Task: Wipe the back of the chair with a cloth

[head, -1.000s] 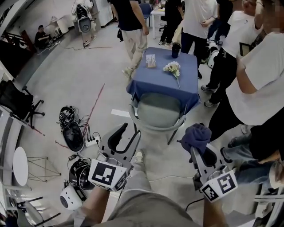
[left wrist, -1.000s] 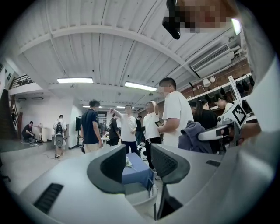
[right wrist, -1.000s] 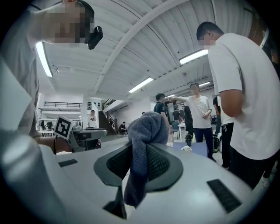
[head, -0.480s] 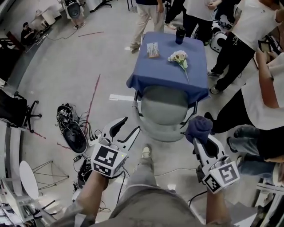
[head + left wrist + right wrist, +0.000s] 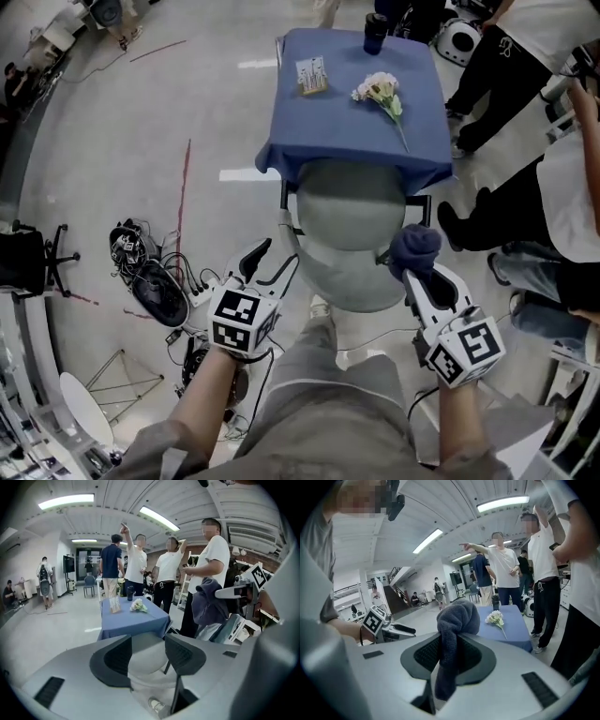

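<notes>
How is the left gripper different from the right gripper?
The left gripper is open, its jaws having just been opening, with nothing gripped; the right gripper is shut on a dark blue cloth. The left gripper is by the grey chair's left edge; the right gripper, with its cloth, is by the chair's right edge. Both carry a cube with square markers and point toward the chair.

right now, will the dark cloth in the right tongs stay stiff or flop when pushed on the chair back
Probably floppy: the cloth bunches above the right tongs and a tail droops below. Likely soft, so it should mould to the curved chair back.
</notes>
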`<state>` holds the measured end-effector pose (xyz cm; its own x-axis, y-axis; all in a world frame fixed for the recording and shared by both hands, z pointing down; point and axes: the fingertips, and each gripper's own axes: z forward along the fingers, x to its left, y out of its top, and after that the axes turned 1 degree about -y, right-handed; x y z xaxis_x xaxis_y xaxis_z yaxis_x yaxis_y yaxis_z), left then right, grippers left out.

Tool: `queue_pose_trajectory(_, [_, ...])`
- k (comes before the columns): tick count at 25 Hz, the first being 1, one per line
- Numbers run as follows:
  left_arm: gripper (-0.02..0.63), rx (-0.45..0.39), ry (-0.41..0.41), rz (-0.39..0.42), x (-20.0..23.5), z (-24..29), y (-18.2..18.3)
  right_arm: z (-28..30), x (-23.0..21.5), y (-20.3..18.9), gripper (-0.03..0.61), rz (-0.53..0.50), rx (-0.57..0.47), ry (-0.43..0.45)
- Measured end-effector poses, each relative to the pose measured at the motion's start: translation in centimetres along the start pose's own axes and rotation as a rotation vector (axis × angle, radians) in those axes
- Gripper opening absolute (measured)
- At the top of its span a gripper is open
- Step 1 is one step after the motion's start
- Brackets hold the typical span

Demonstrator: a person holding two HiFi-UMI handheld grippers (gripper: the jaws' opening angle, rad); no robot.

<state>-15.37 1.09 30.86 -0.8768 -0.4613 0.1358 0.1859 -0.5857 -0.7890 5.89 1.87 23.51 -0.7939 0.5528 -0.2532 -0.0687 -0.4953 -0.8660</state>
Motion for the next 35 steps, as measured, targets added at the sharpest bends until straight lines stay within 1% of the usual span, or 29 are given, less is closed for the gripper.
queue_pose_trajectory(5, [0.243, 0.089, -0.015, -0.103, 2.1, 3.0, -3.0, 2.9, -1.3, -1.2, 0.091, 0.024, 0.053, -0.022])
queue_pose_trajectory(10, [0.256, 0.149, -0.021, -0.235, 3.0, 5.2, -5.9, 5.3, -2.0, -2.7, 0.091, 0.012, 0.112, 0.0])
queue_pose_trajectory(15, [0.258, 0.191, -0.012, -0.415, 4.0, 7.6, -8.7, 8.6, -2.7, -4.1, 0.091, 0.031, 0.165, 0.03])
queue_pose_trajectory(22, [0.258, 0.269, 0.038, -0.638, 4.7, 9.9, -13.0, 13.1, -2.6, -6.0, 0.091, 0.021, 0.238, 0.123])
queue_pose_trajectory(25, [0.256, 0.268, 0.063, -0.785, 5.3, 10.7, -14.7, 14.7, -2.6, -7.2, 0.091, 0.024, 0.274, 0.151])
queue_pose_trajectory(27, [0.258, 0.272, 0.075, -0.862, 5.6, 11.2, -15.9, 15.7, -2.6, -8.0, 0.091, 0.023, 0.297, 0.172])
queue_pose_trajectory(33, [0.258, 0.31, 0.104, -0.984, 5.6, 12.9, -18.8, 18.1, -2.5, -10.2, 0.091, 0.02, 0.349, 0.218])
queue_pose_trajectory(35, [0.258, 0.326, 0.109, -1.01, 5.4, 13.5, -19.6, 18.7, -2.4, -10.9, 0.091, 0.02, 0.363, 0.231])
